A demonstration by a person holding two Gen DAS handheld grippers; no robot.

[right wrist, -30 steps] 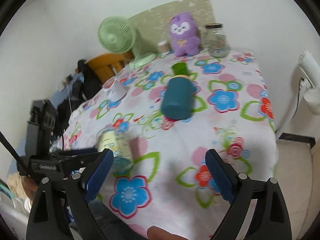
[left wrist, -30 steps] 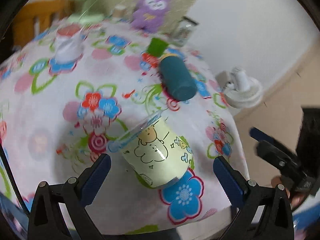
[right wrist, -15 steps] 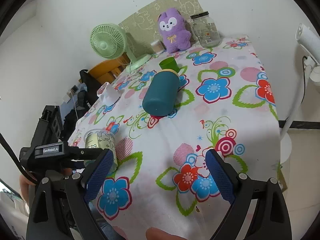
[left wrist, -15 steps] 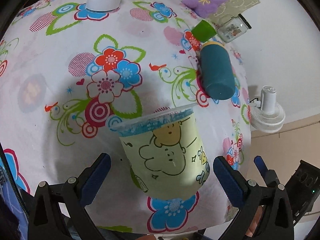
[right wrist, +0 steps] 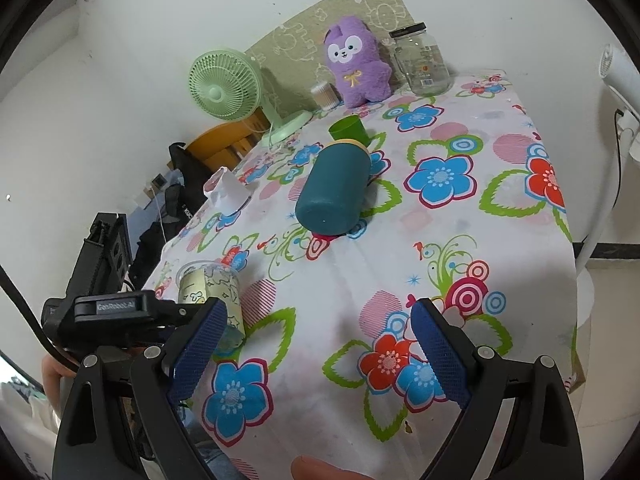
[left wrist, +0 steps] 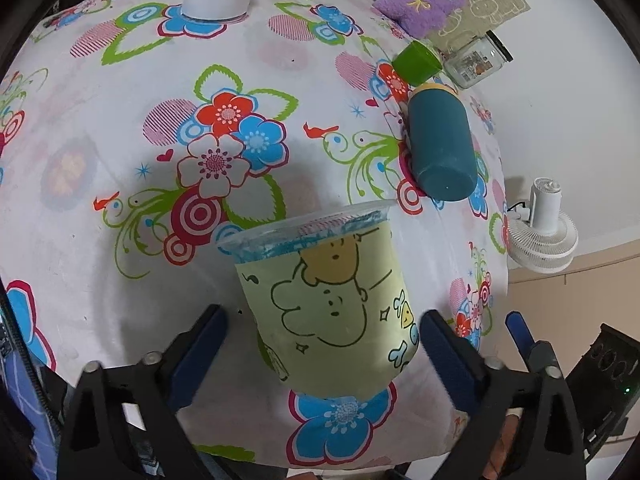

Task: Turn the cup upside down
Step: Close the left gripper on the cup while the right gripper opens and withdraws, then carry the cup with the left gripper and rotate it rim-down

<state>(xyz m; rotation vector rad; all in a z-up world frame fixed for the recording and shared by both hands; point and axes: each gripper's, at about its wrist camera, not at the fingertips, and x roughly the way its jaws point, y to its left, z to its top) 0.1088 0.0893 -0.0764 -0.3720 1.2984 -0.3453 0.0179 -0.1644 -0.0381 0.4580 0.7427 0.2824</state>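
A clear plastic cup with a pale yellow cartoon sleeve [left wrist: 332, 300] stands upright, rim up, near the table's front edge; it also shows in the right wrist view [right wrist: 212, 292]. My left gripper [left wrist: 320, 356] is open, its blue-padded fingers [left wrist: 196, 352] on either side of the cup's lower half, apart from it. My right gripper [right wrist: 316, 356] is open and empty, above the flowered cloth to the right of the cup. The left gripper body [right wrist: 112, 312] stands beside the cup there.
A teal bottle [right wrist: 334, 188] lies on its side mid-table, with a green cup [right wrist: 348, 130] behind it. A white paper holder [right wrist: 226, 192], green fan [right wrist: 226, 84], purple plush [right wrist: 356, 64] and glass jar [right wrist: 420, 60] stand further back. A white fan [left wrist: 544, 232] is off the table's right.
My left gripper has moved in toward the cup, so the cup now sits between its open fingers. My right gripper has tilted and shifted a little.
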